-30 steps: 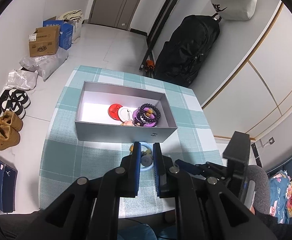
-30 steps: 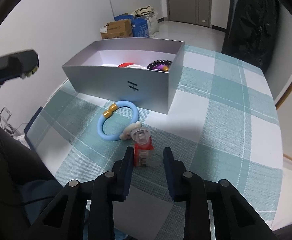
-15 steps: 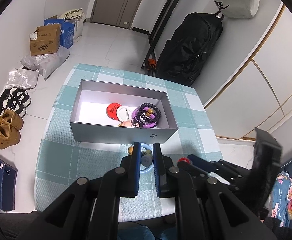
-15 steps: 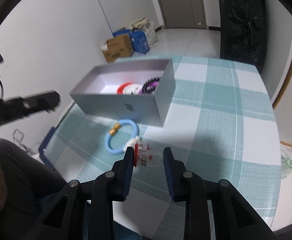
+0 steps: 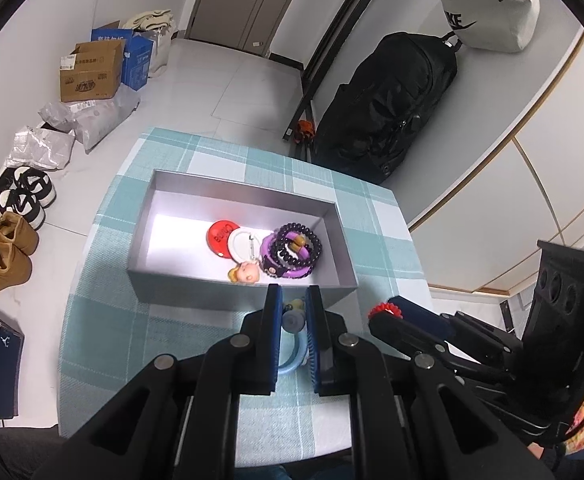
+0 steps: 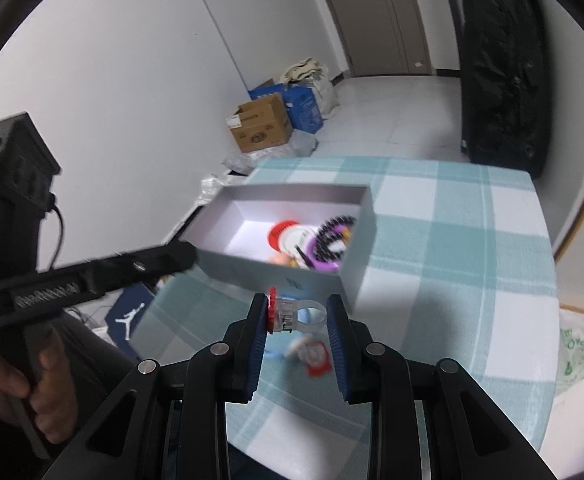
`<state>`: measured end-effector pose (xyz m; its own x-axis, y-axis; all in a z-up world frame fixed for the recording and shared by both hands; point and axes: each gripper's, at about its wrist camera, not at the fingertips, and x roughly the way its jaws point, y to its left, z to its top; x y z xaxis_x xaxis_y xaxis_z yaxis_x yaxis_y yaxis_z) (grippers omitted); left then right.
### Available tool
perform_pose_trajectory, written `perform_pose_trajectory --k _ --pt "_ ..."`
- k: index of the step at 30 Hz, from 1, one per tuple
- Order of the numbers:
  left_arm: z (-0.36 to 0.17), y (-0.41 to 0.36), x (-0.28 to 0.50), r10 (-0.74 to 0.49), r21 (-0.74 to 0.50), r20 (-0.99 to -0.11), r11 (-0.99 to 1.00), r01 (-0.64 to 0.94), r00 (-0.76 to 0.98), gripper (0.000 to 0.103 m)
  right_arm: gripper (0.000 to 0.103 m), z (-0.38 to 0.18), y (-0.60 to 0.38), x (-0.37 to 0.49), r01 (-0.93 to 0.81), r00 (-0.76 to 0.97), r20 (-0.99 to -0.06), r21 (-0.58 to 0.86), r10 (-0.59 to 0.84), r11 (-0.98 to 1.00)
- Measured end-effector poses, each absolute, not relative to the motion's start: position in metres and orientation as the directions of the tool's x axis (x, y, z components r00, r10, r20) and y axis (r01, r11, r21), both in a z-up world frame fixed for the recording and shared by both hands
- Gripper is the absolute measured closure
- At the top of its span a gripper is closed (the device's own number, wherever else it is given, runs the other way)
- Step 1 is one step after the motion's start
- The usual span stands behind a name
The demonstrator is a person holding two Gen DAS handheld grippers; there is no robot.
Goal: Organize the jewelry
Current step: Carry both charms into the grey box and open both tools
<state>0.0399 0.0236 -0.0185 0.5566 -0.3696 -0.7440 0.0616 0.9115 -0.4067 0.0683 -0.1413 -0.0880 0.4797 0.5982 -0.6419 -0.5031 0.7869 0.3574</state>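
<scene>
So the right gripper (image 6: 295, 316) is carrying a little clear plastic ring with a red top (image 6: 292, 314), clamped sideways between its jaws, and it's hanging just in front of the near wall of the grey box (image 6: 284, 270), a bit above the checked tablecloth (image 6: 452, 248). Biggest worry for me: the ring is being pinched by its ends, red cap on one pad and clear band on the other, so it's looking like the kind of grip that pops loose if the hand jolts. If it's let go before it's clearing that near wall, it's landing on the cloth next to the blue bangle (image 5: 292, 360) and the small red-and-white charm (image 6: 312, 354) that are lying in front of the box. The right gripper is pointing down and forward toward the box, with the picture smeared, so it's probably on the move. The left gripper (image 5: 292, 316) is also angling down at the box's near wall, jaws nearly together with only a narrow slot; the greyish bead showing in that slot seems to be part of the bangle below, not something gripped. A hand (image 6: 32, 384) is wrapping its handle off to the left of the box.
</scene>
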Motion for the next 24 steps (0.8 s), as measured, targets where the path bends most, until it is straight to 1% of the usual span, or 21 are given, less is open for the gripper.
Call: perform_pose_trajectory --k 4,9,15,19,24 --pt "-0.018 0.023 0.051 -0.383 -0.425 -0.738 0.903 0.058 0.556 0.096 0.075 -0.082 -0.131 0.085 -0.526 0.462 -0.647 0.350 0.606 0.775" --pt "-0.017 0.026 0.066 -0.396 -0.452 -0.730 0.891 0.041 0.557 0.096 0.075 -0.076 -0.125 0.108 -0.526 0.445 -0.641 0.378 0.626 0.762" --pt "-0.022 0.029 0.084 -0.399 -0.466 -0.741 0.885 0.014 0.540 0.096 0.075 -0.075 -0.117 0.128 -0.540 0.425 -0.647 0.380 0.633 0.751" --pt "-0.031 0.029 0.099 -0.412 -0.490 -0.751 0.871 -0.017 0.516 0.096 0.075 -0.078 -0.116 0.142 -0.529 0.403 -0.653 0.406 0.641 0.745" --pt "-0.033 0.027 0.108 -0.411 -0.490 -0.756 0.871 -0.025 0.510 0.096 0.075 -0.080 -0.114 0.159 -0.496 0.388 -0.667 0.431 0.636 0.754"
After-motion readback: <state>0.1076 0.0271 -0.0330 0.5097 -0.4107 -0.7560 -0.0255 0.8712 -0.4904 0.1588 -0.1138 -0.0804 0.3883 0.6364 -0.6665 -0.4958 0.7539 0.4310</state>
